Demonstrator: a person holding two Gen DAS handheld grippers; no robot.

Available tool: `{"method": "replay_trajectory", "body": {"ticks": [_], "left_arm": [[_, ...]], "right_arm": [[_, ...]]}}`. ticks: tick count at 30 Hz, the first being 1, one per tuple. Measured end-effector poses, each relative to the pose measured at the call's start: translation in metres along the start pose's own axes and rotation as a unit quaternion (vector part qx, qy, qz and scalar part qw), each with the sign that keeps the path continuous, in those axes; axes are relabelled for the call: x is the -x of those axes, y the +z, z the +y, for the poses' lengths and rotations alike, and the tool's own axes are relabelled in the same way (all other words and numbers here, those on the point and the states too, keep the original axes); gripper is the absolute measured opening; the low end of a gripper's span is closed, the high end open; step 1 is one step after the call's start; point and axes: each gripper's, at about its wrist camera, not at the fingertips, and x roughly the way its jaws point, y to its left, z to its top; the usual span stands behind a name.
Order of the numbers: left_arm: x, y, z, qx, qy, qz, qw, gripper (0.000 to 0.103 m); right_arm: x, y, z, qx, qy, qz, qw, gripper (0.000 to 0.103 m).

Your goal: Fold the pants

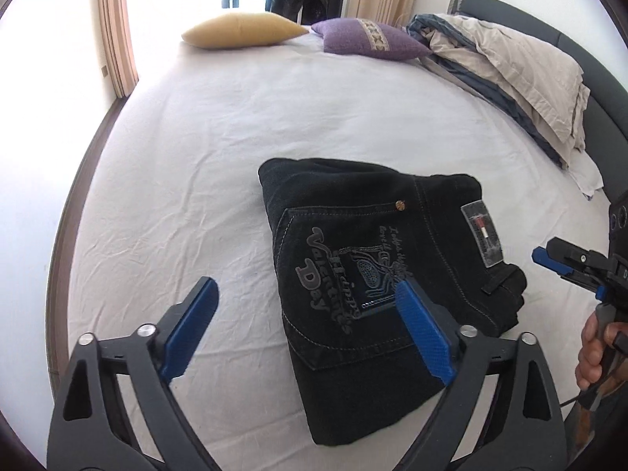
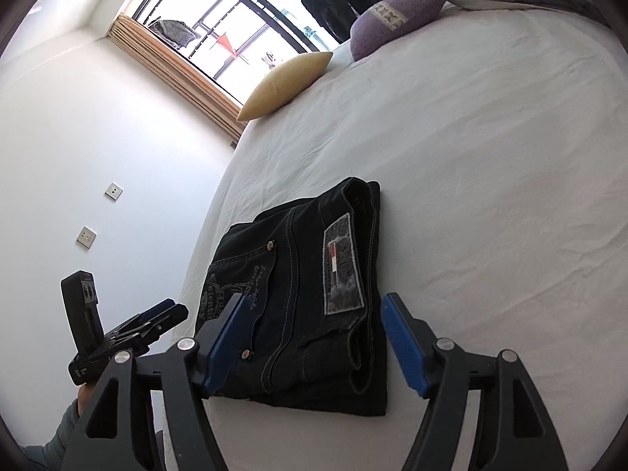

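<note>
The black jeans (image 1: 353, 204) lie folded into a compact stack on the white bed sheet (image 1: 235, 137), back pocket with grey print and the waistband label facing up. My left gripper (image 1: 306, 286) hovers over the near edge of the stack, its blue pads spread wide and touching nothing. From the right wrist view the jeans (image 2: 298, 259) lie just ahead, and my right gripper (image 2: 314, 298) stands open above their waistband end, holding nothing. The right gripper (image 1: 549, 259) shows at the right edge of the left wrist view, the left gripper (image 2: 168, 310) at the lower left of the right wrist view.
A yellow pillow (image 1: 239, 29) and a purple pillow (image 1: 369, 37) lie at the far end of the bed. Crumpled beige and blue bedding (image 1: 510, 70) is heaped against the dark headboard (image 1: 596, 78). A person's hand (image 1: 592, 353) grips the right tool. The white wall with sockets (image 2: 114, 191) borders the bed.
</note>
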Motion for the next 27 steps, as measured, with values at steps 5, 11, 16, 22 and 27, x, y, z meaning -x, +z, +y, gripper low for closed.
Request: {"method": "replay_trajectory", "body": {"ticks": [5,11,16,22,27], "left_arm": [[0.076,-0.012,-0.023,-0.008,0.030,-0.060,0.9977,0.103],[0.192,-0.046,-0.045,-0.018,0.117,-0.204,0.9718,0.103],[0.270,-0.078,-0.058,-0.020,0.130,-0.294,0.9468,0.103],[0.299,-0.092,-0.066,-0.023,0.137,-0.231,0.9630,0.103],[0.292,-0.097,-0.061,0.024,0.126,-0.155,0.9795,0.103]], "right_arm": [[0.053,-0.020,0.046,0.038,-0.027,-0.057,0.997,0.088],[0.123,-0.046,0.118,0.130,-0.088,-0.187,0.970,0.103],[0.164,-0.064,0.167,0.207,-0.128,-0.254,0.936,0.103],[0.190,-0.075,0.198,0.207,-0.141,-0.240,0.938,0.103],[0.191,-0.085,0.201,0.185,-0.202,-0.190,0.943,0.103]]}}
